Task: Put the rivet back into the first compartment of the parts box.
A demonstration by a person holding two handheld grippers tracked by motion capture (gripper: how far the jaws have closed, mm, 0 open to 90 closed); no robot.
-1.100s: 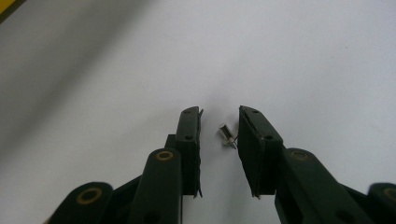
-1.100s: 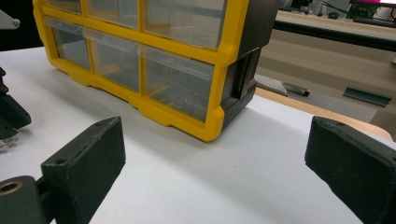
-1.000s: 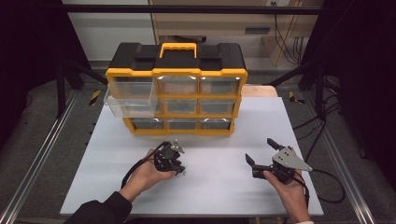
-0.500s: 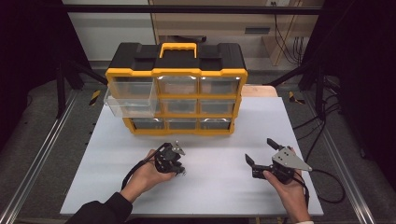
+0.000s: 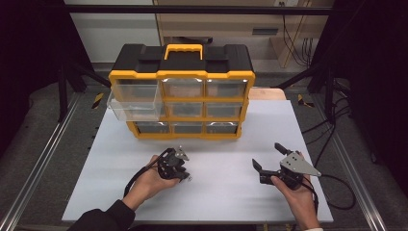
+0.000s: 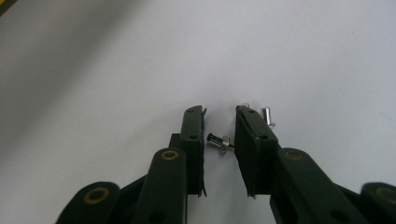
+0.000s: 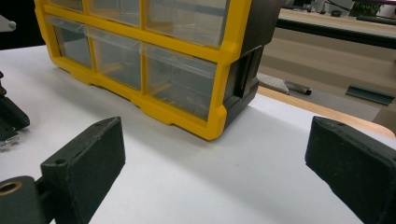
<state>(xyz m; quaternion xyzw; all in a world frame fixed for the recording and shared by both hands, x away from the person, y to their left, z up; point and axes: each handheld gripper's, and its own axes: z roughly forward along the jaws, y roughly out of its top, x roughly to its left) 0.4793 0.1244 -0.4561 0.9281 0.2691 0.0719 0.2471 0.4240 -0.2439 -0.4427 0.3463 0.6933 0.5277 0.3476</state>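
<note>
Nothing was seen to have moved since the earlier frames; both hands and the drawer cabinet kept their places. Nearest, the left gripper [image 6: 219, 135] was pointed down at the white table [image 5: 216, 192], its jaws narrowly parted and closed on nothing. A small metal rivet [image 6: 219, 141] lay in the gap between them, and two more rivets [image 6: 267, 115] lay just outside the far jaw. The jaws were judged to be set astride the rivet so that it could be pinched. The right gripper [image 5: 269, 161] was held wide open and empty, apparently waiting. Farther off, beyond both sets of jaws, the yellow drawer cabinet [image 5: 183, 98] stood with one clear drawer [image 5: 132, 107] pulled out, presumably to receive the rivets. No brand or writing could be read.
</note>
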